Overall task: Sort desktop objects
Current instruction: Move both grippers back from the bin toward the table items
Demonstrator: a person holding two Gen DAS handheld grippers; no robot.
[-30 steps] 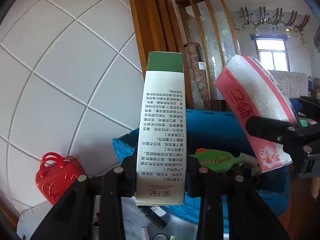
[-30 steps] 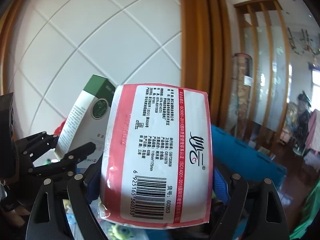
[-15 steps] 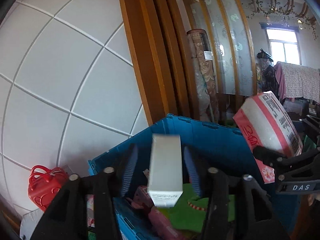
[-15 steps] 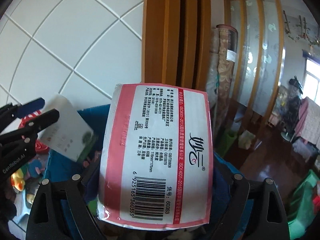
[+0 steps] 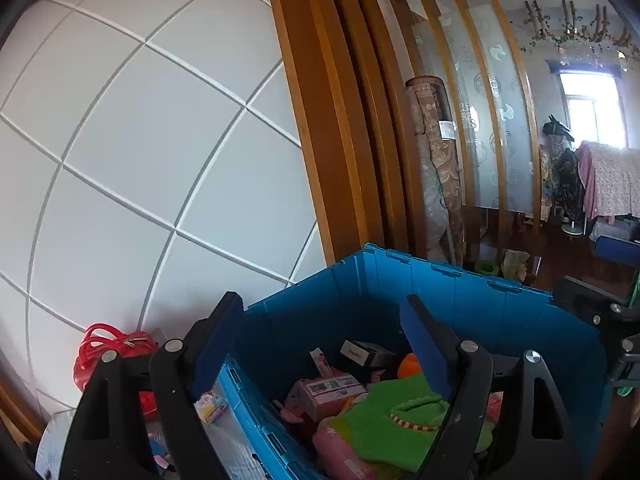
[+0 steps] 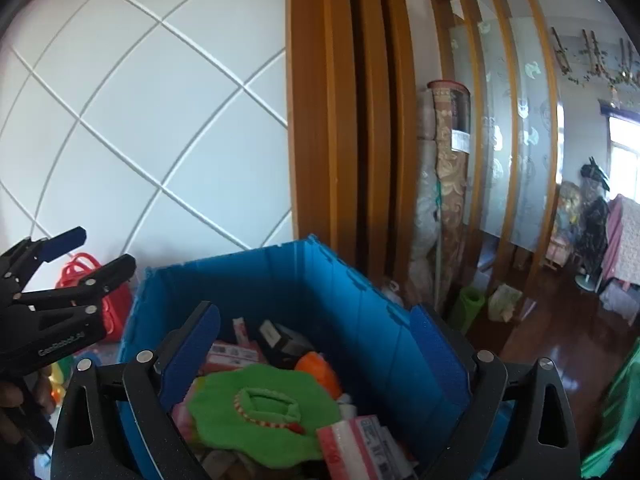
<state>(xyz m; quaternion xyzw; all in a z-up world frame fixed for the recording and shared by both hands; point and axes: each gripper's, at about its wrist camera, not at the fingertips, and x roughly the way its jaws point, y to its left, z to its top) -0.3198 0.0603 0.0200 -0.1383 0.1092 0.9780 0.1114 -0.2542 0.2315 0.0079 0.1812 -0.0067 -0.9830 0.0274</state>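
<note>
White tiled wall behind the blue crate; both the left gripper and right gripper gape empty above it, the pink tissue pack lying inside; next, probably fetch another desk item

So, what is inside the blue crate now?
The blue crate holds a green plush toy, a pink tissue pack, an orange item and small boxes. Whatever lies beneath the toy is covered.

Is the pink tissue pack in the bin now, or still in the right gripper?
In the bin: the tissue pack lies inside the blue crate beside the green toy; right gripper open, empty.
</note>
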